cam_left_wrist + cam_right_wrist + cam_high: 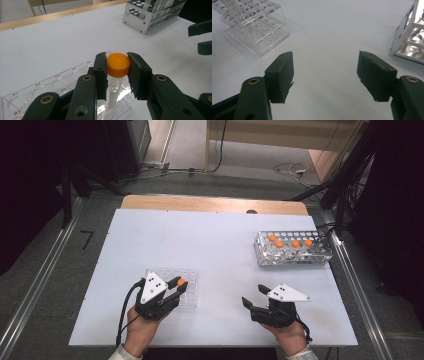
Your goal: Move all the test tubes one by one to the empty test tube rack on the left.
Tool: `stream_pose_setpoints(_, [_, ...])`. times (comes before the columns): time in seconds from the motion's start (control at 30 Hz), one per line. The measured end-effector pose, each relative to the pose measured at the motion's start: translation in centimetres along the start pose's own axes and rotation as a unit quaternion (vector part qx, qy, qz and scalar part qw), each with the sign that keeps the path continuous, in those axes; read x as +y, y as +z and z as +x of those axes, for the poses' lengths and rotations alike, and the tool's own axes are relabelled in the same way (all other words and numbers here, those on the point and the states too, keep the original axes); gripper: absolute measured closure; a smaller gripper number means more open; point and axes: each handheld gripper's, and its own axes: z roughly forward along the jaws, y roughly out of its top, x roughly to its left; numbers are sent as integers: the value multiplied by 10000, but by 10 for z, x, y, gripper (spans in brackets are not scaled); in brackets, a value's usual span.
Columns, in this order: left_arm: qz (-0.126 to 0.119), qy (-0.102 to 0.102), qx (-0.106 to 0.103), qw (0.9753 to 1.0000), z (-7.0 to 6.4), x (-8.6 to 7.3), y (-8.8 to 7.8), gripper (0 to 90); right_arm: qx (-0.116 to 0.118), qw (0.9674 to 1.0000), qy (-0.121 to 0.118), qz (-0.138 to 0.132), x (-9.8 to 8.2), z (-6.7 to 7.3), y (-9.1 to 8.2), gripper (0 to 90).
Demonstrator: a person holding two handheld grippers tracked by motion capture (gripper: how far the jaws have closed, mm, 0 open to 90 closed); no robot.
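Orange cap [118,64] of a clear tube [113,93] sits pinched between the two black pads of the left gripper [117,65]; both pads press on the cap's sides, one on each flank. Tube hangs upright below the cap, its lower part standing inside the clear acrylic rack [58,83]. Rack holes carry red labels: A1 to A5 readable along the far row, B1 and B3 on the next row. Which hole the tube occupies I cannot read, since the jaws cover it; it is at the end of the rack past A5.

High view: left gripper [178,285] is over the near right part of the clear rack [192,275], at the left front of the white table [200,245], with the orange cap [181,282] showing at its tip. A cable trails from it toward the person's left hand [140,330].

Right gripper [252,296] rests near the front right of the table, held by the right hand [290,337], well apart from both racks. Right gripper view: its jaws stand spread wide with nothing between them but bare white tabletop [324,37].

Metal perforated rack [292,250] stands at the far right of the table, holding four more orange-capped tubes [290,241] in its back rows.
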Motion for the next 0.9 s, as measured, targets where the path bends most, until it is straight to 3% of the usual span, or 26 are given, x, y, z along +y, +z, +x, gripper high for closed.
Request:
stream_pose_setpoints(0.27, [105, -3, -12, 9999, 0, -3, 3, 651, -1, 10000, 12, 7, 0, 0, 0, 281])
stream_pose_setpoints(0.5, [-43, -157, -16, 9999, 2, -1, -2, 489, -13, 10000, 7, 1, 0, -1, 1, 281])
stream_pose_setpoints(0.77, [-168, -329, 210, 9991, 7, 1, -9, 276, -55, 10000, 36, -11, 0, -3, 0, 281])
stream_pose_setpoints(0.9, [-279, -464, 279, 9981, 13, 0, -16, 231, -129, 9999, 97, -46, 0, -7, -2, 284])
